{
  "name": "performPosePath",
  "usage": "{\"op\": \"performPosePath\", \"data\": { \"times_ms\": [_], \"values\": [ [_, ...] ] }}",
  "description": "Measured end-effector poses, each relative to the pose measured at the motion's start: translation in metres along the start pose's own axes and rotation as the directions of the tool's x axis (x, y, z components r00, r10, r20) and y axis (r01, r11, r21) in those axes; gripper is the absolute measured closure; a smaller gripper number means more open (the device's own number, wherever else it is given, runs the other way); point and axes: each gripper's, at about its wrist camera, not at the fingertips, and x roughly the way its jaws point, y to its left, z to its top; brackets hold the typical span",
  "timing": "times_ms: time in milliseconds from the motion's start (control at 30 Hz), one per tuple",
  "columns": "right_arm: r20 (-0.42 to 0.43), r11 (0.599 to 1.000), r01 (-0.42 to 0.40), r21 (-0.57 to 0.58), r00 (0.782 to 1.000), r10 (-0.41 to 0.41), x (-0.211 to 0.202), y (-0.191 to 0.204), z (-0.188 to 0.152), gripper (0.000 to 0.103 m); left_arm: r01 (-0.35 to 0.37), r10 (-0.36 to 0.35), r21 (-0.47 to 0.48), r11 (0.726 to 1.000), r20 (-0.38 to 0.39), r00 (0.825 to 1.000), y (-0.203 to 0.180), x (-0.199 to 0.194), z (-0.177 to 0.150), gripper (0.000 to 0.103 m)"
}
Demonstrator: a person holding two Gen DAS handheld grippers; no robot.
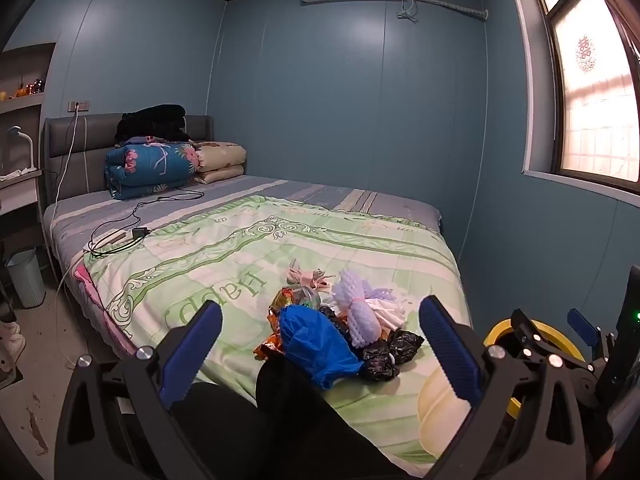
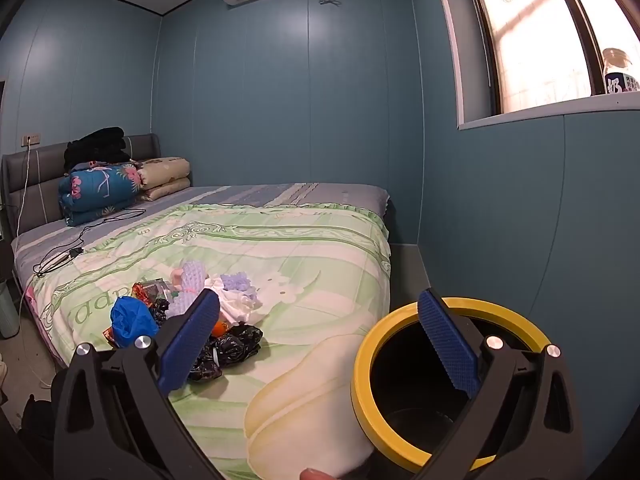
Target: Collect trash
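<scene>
We found the trash pile (image 1: pixel 340 328) lying on the green bedspread (image 1: pixel 224 264) near the foot of the bed, with the yellow-rimmed bin (image 2: pixel 444 380) standing just beside the bed's corner; the left gripper (image 1: pixel 320 348) and the right gripper (image 2: pixel 324 340) both stood with jaws wide apart and nothing between the pads. We judged every item light and soft; the blue plastic bag (image 1: pixel 312 344) and the black bags (image 1: pixel 384 354) would crumple and could slip, so we recommended pinching a bunched fold rather than a flat face; the purple foam netting (image 1: pixel 356 308) appeared springy and compressible, best taken across its tied middle; the foil wrappers (image 1: pixel 286 298) looked thin and slick, and we advised gathering them last.
</scene>
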Motion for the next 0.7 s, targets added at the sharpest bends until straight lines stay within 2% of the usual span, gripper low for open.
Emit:
{"op": "performPosePath", "data": {
  "times_ms": [700],
  "values": [
    [-0.008, 1.0, 0.002, -0.003, 1.0, -0.002, 0.0015, -0.0003, -0.0003, 0.008, 0.002, -0.002, -0.012, 1.0, -0.014, 1.0, 0.0013, 0.0026, 0.0035, 0.008]
  ]
}}
